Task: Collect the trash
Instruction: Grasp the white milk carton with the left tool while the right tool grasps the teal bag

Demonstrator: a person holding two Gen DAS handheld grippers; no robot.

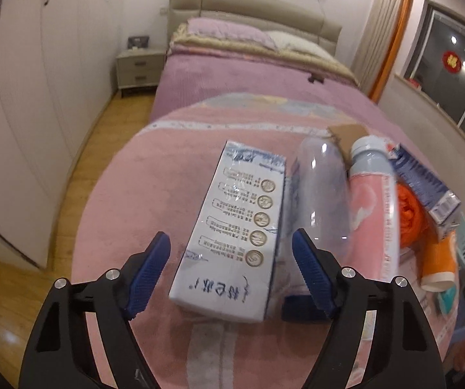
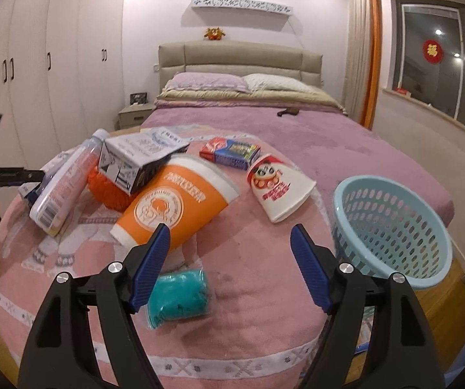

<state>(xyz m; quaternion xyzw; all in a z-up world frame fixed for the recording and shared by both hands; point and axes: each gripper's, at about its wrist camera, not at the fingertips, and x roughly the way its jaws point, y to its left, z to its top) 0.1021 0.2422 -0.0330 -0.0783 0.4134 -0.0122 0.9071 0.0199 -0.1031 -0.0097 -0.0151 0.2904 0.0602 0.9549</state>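
Trash lies on a pink blanket (image 2: 248, 259) at the foot of the bed. My left gripper (image 1: 231, 253) is open, its fingers on either side of a white carton (image 1: 235, 227). Beside the carton lie a clear bottle (image 1: 321, 188) and a pink bottle (image 1: 373, 214). My right gripper (image 2: 229, 246) is open and empty above the blanket. Near it lie an orange cup (image 2: 174, 201), a teal bag (image 2: 179, 295), a white and red cup (image 2: 278, 188), a small red and blue box (image 2: 229, 152), a milk carton (image 2: 138, 159) and an orange wad (image 2: 109, 191). A light blue basket (image 2: 391, 230) stands at the right.
The bed (image 2: 329, 149) with a purple cover runs back to the headboard. White wardrobes (image 2: 38, 64) line the left wall, a nightstand (image 2: 132, 113) stands beside the bed. A window (image 2: 440, 58) and ledge are on the right. Wood floor (image 1: 80, 149) runs left of the bed.
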